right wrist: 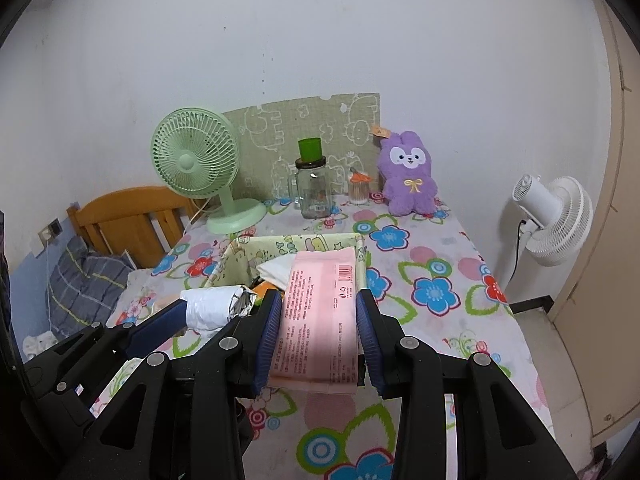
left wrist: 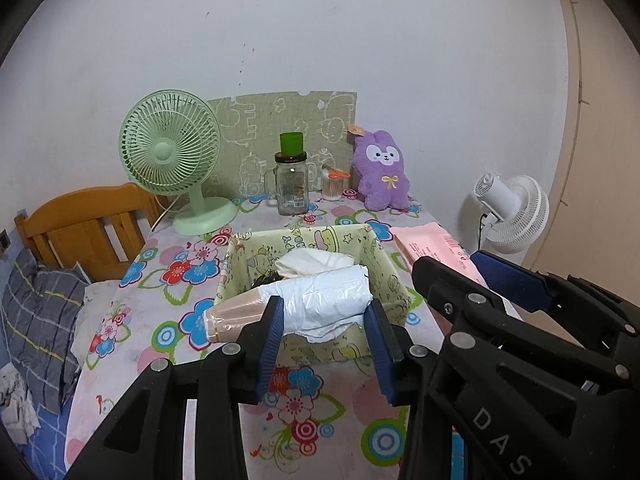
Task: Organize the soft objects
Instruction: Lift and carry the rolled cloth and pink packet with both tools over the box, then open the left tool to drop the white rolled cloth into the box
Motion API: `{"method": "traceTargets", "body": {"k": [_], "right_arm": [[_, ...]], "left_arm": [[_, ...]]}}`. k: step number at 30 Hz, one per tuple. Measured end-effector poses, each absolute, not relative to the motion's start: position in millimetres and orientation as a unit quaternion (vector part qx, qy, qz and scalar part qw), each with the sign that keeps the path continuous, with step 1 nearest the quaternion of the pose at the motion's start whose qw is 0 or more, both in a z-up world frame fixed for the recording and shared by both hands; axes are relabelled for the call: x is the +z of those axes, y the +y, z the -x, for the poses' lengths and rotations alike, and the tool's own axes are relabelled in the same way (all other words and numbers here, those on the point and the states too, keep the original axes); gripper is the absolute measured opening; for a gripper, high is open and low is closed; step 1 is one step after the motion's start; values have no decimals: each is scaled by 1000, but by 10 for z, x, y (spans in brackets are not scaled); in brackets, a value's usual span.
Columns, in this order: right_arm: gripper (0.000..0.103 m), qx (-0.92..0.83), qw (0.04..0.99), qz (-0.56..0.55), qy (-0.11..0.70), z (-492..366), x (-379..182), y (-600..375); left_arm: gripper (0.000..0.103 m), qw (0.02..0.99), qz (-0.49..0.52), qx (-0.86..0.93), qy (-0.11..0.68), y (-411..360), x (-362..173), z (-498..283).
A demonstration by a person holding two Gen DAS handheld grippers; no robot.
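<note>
Right now both loads hang just short of the basket (left wrist: 384, 268): left gripper (left wrist: 326, 344) clamps white roll (left wrist: 320, 298) crosswise, right gripper (right wrist: 318, 344) clamps pink pack (right wrist: 320, 312) lengthwise, pointing twd basket.

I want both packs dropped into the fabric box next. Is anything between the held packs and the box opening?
Nothing visible blocks the way. The white roll in the left gripper and the pink pack in the right gripper hang near the box, which already holds a white cloth but has room.
</note>
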State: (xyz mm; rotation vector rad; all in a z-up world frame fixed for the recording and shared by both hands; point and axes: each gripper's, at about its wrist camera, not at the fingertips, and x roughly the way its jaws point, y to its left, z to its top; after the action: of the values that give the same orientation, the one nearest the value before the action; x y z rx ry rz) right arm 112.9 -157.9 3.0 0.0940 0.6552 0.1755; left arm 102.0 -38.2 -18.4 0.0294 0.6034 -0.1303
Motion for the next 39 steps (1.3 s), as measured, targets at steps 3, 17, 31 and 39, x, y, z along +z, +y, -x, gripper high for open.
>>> {"method": "traceTargets", "body": {"k": [3,17,31,39], "right_arm": [[42,87,942,-45,322,-1231,16,-1562],[42,82,939,-46,331,-1719,-93,-1488],[42,85,934,-51,342,-2177,-267,-1409],[42,83,930,-54,355,-2422,-433,-1383]], "left_arm": [[42,953,-14,-64,297,-371,-191,-1078],[42,951,-13,-57,305,-322,-241,-1516],[42,944,1,-47,326,-244,-432,-1958],[44,941,-1,-39,337,-229,-555,-2209]]}}
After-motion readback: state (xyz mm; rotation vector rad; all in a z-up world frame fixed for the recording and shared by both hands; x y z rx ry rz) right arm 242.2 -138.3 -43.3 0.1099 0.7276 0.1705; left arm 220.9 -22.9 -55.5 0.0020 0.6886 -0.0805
